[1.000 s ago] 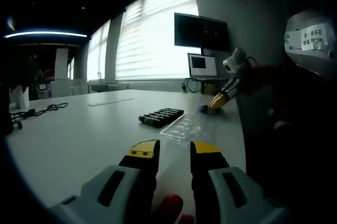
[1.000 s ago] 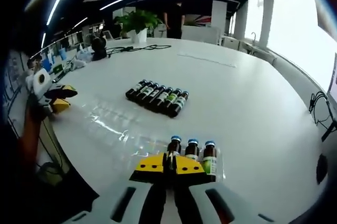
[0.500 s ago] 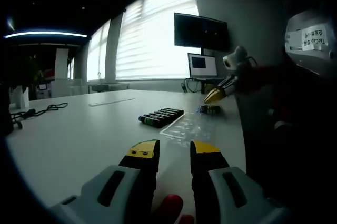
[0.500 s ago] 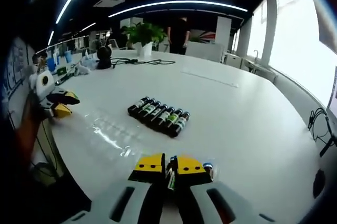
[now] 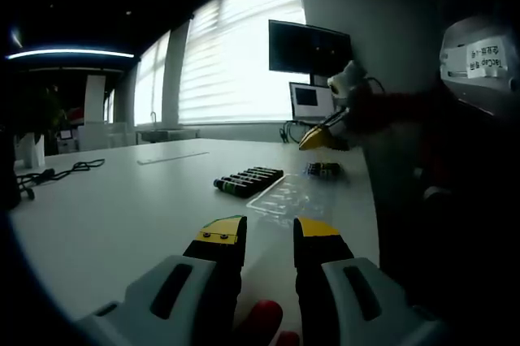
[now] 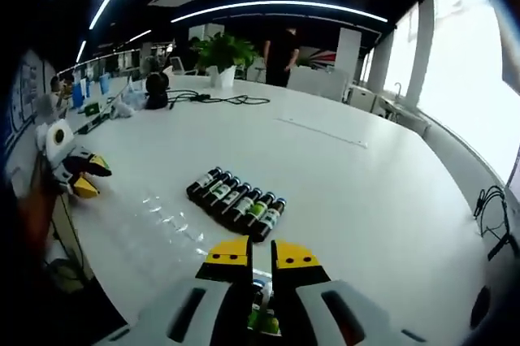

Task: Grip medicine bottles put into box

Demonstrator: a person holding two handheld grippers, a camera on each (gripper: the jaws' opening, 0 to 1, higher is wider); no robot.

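In the left gripper view a row of dark medicine bottles (image 5: 248, 179) lies on the white table (image 5: 122, 216), beside a clear plastic tray (image 5: 286, 196). A few more bottles (image 5: 323, 169) stand at the tray's far end. My right gripper (image 5: 319, 138) hangs above them, apart from them. In the right gripper view the lying row (image 6: 236, 198) is ahead of my right gripper (image 6: 260, 255), whose jaws stand narrowly open. The standing bottles (image 6: 262, 307) show below, through the gap. My left gripper (image 5: 269, 234) rests low at the table's near edge, open, holding nothing.
A black cable (image 5: 61, 171) lies at the table's far left. A monitor (image 5: 312, 101) stands behind the table and a screen (image 5: 310, 49) hangs above it. A potted plant (image 6: 218, 58) and cables (image 6: 219, 99) sit at the far end, where a person (image 6: 283, 49) stands.
My right gripper has risen off the standing bottles and its jaws have parted slightly. The bottles stay on the table. My left gripper has not moved.
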